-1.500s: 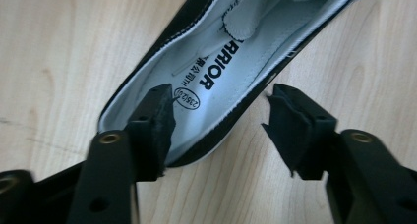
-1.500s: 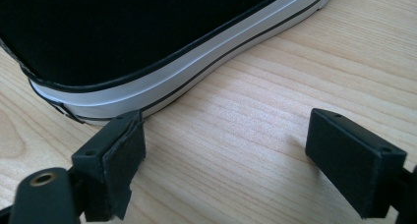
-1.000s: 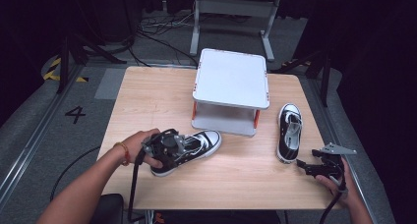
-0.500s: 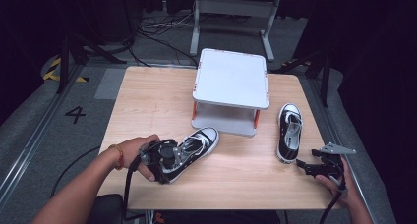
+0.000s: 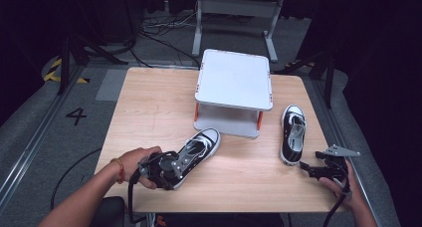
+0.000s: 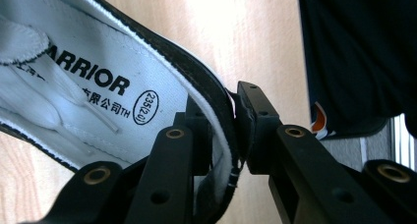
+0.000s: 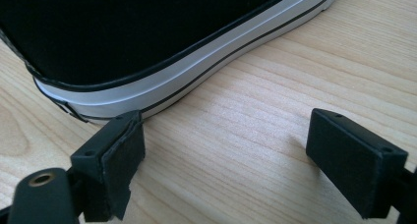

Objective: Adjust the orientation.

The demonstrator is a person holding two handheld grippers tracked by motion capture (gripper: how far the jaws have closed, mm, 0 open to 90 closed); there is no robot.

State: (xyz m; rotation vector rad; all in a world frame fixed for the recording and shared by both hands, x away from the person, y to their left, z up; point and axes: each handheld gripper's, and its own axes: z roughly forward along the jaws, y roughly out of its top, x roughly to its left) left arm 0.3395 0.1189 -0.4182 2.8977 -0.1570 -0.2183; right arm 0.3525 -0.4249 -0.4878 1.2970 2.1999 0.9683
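A black-and-white sneaker point(image 5: 196, 150) lies near the table's front left, toe pointing toward the stand. My left gripper point(image 5: 166, 170) is at its heel. In the left gripper view its jaws point(image 6: 231, 121) have just been closing and now pinch the sneaker's point(image 6: 98, 71) heel collar, one pad inside and one outside. A matching sneaker point(image 5: 292, 132) lies at the right, toe pointing away. My right gripper point(image 5: 311, 168) rests just behind its heel. In the right gripper view it point(image 7: 226, 150) stands open on bare wood, with that sneaker's point(image 7: 147, 32) white sole just ahead.
A white two-tier stand point(image 5: 234, 80) with orange legs sits at the back middle of the wooden table point(image 5: 149, 102). Beyond the table, cables and a metal frame point(image 5: 234, 8) lie on the grey floor. A floor rail runs along the left side.
My left gripper has shifted toward the near edge, and the sneaker's heel has swung with it. The right gripper and the right sneaker have stayed put.
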